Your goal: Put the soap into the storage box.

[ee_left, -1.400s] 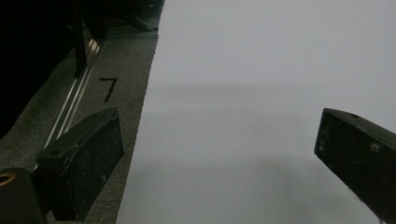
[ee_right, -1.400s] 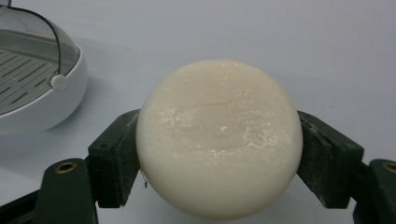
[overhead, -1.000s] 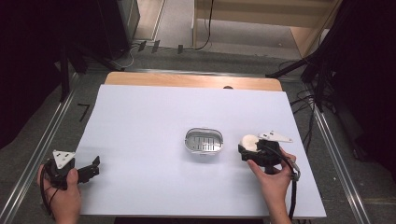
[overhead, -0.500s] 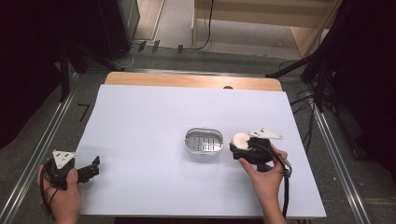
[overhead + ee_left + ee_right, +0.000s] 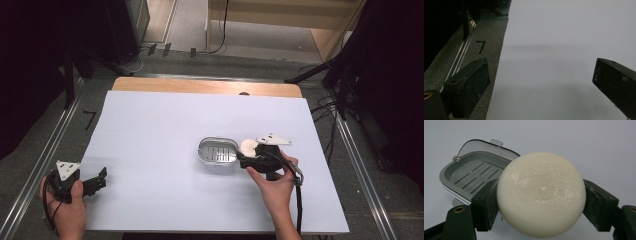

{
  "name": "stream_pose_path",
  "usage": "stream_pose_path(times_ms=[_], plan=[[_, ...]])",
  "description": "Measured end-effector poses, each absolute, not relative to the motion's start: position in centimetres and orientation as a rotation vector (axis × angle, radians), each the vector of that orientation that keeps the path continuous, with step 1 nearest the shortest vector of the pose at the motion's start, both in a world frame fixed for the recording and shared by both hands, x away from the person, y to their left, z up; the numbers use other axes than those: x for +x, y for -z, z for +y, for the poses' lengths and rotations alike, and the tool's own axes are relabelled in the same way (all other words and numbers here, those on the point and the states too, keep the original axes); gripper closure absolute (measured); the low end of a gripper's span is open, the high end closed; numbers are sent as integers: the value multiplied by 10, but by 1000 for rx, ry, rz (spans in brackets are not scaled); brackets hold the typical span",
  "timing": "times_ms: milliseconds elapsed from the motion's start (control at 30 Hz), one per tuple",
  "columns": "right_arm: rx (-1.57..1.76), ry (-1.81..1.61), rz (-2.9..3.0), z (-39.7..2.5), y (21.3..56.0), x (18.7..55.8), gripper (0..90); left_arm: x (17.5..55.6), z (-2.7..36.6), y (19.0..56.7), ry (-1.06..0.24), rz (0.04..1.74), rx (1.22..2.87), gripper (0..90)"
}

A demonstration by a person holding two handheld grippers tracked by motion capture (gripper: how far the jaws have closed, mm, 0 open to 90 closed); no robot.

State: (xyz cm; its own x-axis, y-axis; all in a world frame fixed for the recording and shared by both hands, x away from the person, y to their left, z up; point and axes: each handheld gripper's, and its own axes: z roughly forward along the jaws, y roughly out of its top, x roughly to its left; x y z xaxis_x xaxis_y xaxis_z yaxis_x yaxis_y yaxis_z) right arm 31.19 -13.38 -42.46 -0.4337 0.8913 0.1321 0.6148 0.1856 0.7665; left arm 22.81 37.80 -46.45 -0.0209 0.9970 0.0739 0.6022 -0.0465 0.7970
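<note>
the right gripper [image 5: 248,152] clamped the soap [image 5: 541,194] just beside the dish [image 5: 217,152]. the left gripper [image 5: 100,179] sat wide apart, far off. best to centre the soap over the dish before releasing.

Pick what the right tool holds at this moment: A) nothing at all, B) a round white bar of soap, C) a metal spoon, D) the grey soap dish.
B: in the right gripper view the right tool has its two black jaws pressed against the sides of the round white soap, with the open grey soap dish lying behind it on the table.
</note>
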Motion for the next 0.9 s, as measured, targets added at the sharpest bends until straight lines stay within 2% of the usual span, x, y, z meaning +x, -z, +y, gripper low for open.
stream_pose_path(times_ms=[900], plan=[[1366, -1132, 2199, -88, 424, 321, 234, 228, 379, 464, -907, 1681, 1698, 20]])
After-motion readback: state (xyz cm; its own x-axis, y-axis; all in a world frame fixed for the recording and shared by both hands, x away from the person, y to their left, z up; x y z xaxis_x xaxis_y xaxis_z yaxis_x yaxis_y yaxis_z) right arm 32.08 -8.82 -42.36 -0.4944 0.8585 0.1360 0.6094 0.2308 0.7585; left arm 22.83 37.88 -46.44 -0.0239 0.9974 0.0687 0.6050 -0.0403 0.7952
